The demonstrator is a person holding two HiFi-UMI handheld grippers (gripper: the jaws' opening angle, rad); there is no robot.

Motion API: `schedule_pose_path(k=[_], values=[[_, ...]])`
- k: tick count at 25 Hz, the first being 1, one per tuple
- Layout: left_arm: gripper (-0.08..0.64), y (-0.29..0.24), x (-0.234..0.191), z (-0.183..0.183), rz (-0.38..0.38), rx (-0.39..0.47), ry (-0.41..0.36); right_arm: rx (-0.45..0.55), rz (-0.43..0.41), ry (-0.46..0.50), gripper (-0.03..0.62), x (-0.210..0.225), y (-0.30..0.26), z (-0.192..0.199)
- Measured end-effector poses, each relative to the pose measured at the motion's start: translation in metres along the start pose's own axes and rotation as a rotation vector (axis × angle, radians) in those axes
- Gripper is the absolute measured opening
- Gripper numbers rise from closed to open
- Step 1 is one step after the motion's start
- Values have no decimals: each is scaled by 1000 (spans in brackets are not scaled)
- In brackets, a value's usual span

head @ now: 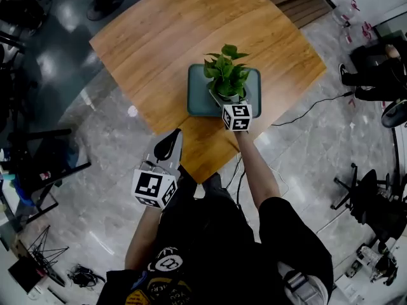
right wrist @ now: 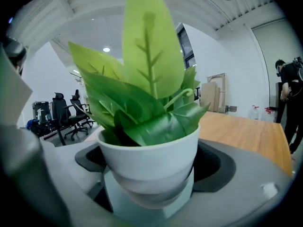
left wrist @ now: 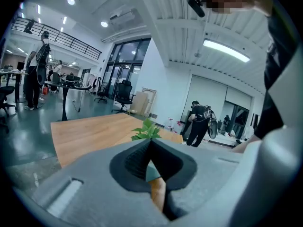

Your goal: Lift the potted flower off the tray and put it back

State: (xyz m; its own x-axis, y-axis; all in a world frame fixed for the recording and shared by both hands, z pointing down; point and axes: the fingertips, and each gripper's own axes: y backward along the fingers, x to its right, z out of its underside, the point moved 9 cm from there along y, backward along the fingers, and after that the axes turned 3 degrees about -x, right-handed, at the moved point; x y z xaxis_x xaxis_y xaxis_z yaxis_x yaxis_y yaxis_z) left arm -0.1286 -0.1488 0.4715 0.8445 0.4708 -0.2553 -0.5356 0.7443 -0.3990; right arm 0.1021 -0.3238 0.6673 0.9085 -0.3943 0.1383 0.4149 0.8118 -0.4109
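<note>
On the wooden table (head: 159, 43), the right gripper (head: 233, 104) is closed on the flower pot (right wrist: 149, 164), which sits over the tray (head: 196, 100) below it, and the left gripper (left wrist: 150, 150) is closed and empty; the smooth, tilted pot may slip out.

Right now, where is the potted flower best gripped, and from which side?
Grip the potted flower by its white pot wall just under the rim, coming in level from the person's side, as the right gripper does. The pot is round and fits between the jaws, while the leaves crowd the top.
</note>
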Motion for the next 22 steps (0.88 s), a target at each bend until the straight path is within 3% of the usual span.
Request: schedule_pose_path(k=[7, 12, 18, 22], values=[[-3, 3, -10, 32, -8, -37, 41, -51, 39, 28, 535, 10, -41, 41], [-2, -1, -8, 37, 15, -69, 49, -95, 12, 10, 532, 7, -37, 54], [-3, -2, 4, 32, 61, -65, 42, -177, -19, -3, 531, 4, -9, 66], [-3, -3, 7, 32, 76, -69, 35, -223, -28, -69, 515, -4, 45, 78]])
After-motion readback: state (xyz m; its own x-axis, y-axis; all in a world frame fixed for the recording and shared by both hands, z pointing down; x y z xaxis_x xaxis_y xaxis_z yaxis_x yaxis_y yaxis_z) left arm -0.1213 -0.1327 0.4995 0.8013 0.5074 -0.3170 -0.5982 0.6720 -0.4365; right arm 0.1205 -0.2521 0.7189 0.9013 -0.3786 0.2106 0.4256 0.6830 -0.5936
